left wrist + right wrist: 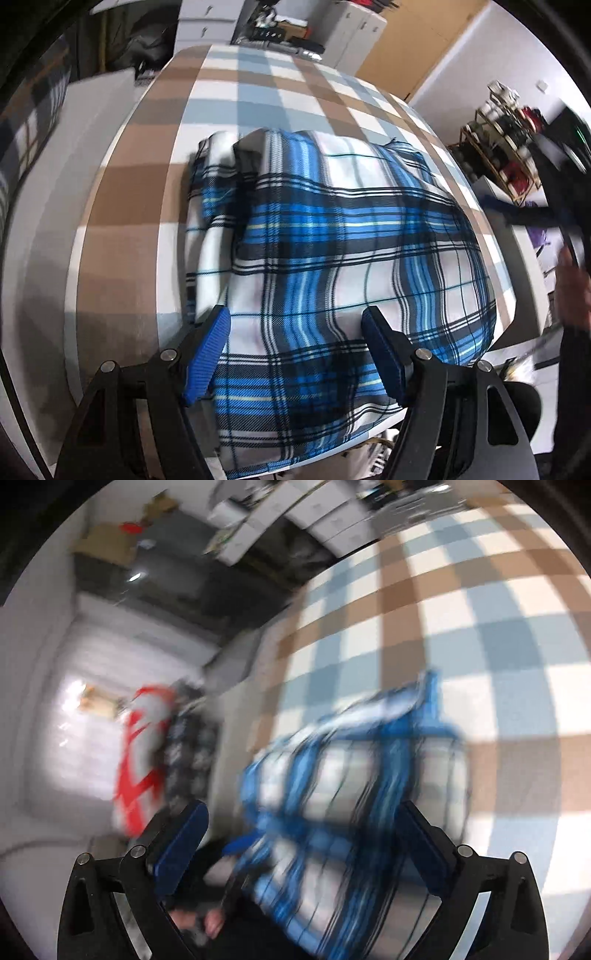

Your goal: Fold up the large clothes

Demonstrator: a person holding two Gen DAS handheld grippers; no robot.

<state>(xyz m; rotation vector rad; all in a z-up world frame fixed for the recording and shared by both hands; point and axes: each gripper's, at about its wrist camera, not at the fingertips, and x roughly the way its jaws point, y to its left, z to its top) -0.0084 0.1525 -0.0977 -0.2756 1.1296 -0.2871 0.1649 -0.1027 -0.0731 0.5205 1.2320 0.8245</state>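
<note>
Now, left tongs (pixel 295 325) spread wide, gripping nothing, hovering over the near edge of the blue plaid shirt (pixel 332 251). Right tongs (pixel 303 823) spread too, empty, view badly smeared. Shirt folded into a block on the worktop (pixel 125 236), on its brown, blue and white checked cloth (pixel 258 81). Farther back, white drawers (pixel 207 26).

left gripper (pixel 295 325) jaws apart, right gripper (pixel 303 819) jaws apart

Bare checkered tablecloth (pixel 258 92) lies open beyond the plaid garment (pixel 332 240); shelving (pixel 506 147) crowds the right.
</note>
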